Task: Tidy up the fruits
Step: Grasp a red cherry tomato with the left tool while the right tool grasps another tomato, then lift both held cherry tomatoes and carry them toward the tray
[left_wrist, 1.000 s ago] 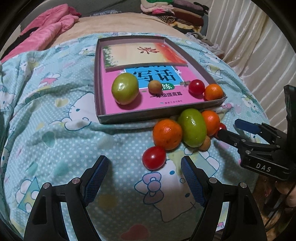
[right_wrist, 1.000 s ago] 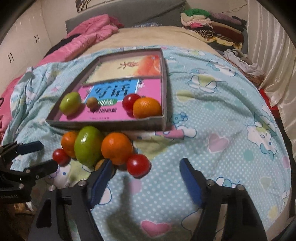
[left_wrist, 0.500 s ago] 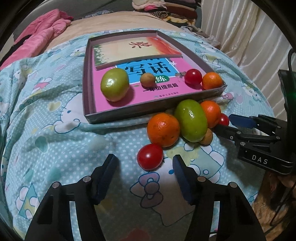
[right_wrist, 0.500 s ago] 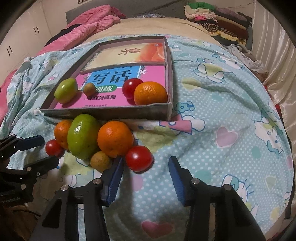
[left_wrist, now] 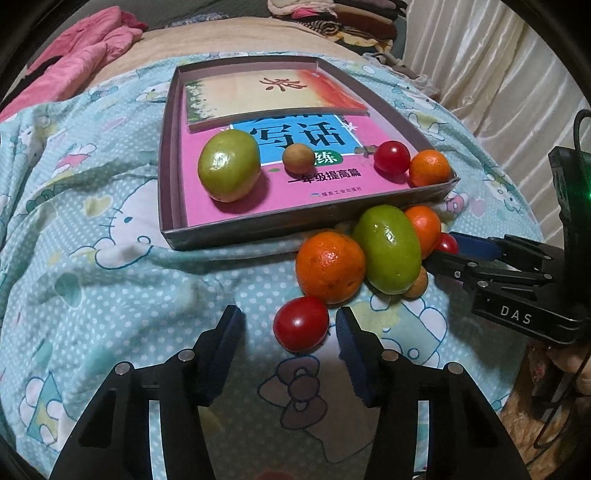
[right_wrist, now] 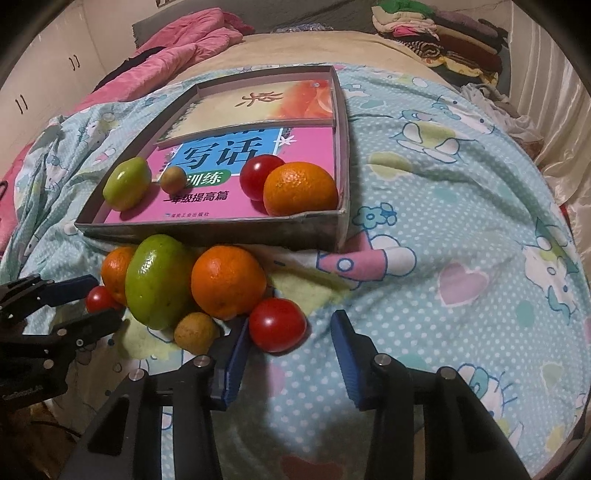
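Observation:
A shallow box (left_wrist: 236, 230) (right_wrist: 207, 229) lined with books holds a green fruit (left_wrist: 229, 170), a small brown fruit (left_wrist: 297, 158), a red tomato (left_wrist: 391, 157) and an orange (left_wrist: 429, 168). In front of it lies a pile: an orange (left_wrist: 330, 271), a large green fruit (left_wrist: 386, 254), another orange (left_wrist: 424, 229), a small brown fruit (right_wrist: 195, 332) and two tomatoes. My left gripper (left_wrist: 288, 328) is open around one tomato (left_wrist: 301, 324). My right gripper (right_wrist: 288, 332) is open around the other tomato (right_wrist: 277, 324).
The fruits lie on a light-blue cartoon-print bedspread (left_wrist: 92, 258). A pink quilt (right_wrist: 177, 48) lies at the far left. Folded clothes (right_wrist: 436, 29) are stacked at the far right, next to a pale curtain (left_wrist: 498, 74).
Both grippers have moved forward and narrowed, so each now has a tomato between its fingers. The fruits have not moved.

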{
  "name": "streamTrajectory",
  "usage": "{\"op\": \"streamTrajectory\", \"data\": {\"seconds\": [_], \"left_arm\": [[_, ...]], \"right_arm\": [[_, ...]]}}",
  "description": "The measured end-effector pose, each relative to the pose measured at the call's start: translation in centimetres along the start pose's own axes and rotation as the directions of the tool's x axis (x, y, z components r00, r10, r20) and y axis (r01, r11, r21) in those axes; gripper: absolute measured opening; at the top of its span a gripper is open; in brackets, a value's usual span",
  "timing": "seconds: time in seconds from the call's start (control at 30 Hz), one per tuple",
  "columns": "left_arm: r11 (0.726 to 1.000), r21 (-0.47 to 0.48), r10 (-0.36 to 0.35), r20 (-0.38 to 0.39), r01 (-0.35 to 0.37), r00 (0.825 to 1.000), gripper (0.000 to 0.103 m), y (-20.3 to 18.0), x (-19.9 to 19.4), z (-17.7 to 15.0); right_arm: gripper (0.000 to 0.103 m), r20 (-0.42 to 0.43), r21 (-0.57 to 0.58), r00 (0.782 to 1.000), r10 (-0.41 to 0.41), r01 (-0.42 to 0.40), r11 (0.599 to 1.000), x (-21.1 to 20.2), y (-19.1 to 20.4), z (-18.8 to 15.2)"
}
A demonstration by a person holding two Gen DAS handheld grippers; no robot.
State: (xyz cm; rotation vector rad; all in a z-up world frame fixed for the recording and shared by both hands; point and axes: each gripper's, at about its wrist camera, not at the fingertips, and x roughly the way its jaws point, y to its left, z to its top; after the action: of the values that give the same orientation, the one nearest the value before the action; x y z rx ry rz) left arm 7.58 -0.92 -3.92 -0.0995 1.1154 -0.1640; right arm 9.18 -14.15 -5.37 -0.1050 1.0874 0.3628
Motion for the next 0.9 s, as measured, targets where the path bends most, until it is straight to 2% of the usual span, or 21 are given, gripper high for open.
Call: {"op": "streamTrajectory", "data": {"seconds": [0.1,0.33,0.63,0.9], "left_arm": [[1.000,0.004,0.003,0.002,-0.003,1.000,0.048,0.0,0.2,0.2],[0.999,0.032,-0.006,0.003,0.006,1.000,0.032,-0.5,0.3,0.2],[1.000,0.016,-0.026,0.016,0.025,1.000,0.030,-0.2,-0.4,0.0],[0.999,-0.028,-0.037,0.065,0.039,0.997,0.030,0.8,-2.1,0.0]], "right_arm": [[0.042,-0.001,0.032,0.999,0.034,-0.034,0.999,0.0,-0.7,0.0],[0.032,0.018,0.029,0.999,0.048,-0.049,0.998,-0.6,-0.5,-0.2],[0.029,0.043,0.045,0.996,0.073,-0.075,0.996,-1.5,-0.8,-0.3],[0.029,0.135,0.051,0.987,0.087,-0.095,0.994,-3.8,-0.8,-0.1]]}}
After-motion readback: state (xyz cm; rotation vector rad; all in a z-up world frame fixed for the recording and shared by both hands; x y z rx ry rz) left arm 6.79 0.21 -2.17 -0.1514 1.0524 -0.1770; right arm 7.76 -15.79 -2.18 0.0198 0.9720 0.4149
